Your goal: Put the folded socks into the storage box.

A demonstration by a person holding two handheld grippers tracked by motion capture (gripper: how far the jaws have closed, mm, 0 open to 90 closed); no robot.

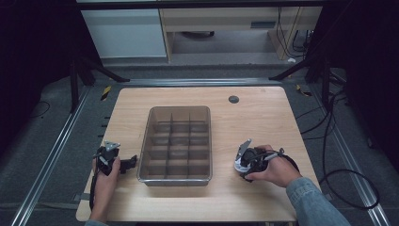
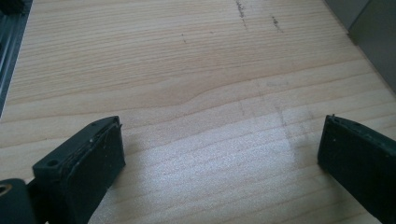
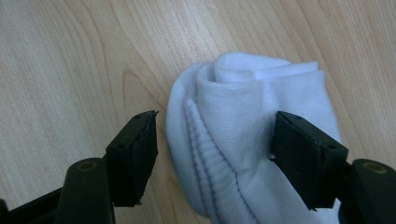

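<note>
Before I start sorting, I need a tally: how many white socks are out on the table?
1. A rolled white sock lies on the table, right of the divided bin, between the open right gripper jaws. Others may be hidden.

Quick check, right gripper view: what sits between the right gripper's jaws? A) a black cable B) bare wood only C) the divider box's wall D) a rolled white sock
D: the right gripper has its jaws spread on either side of a rolled white sock lying on the wooden table; one jaw touches the sock's side, the other stands a little off it, so it is not clamped yet.
</note>
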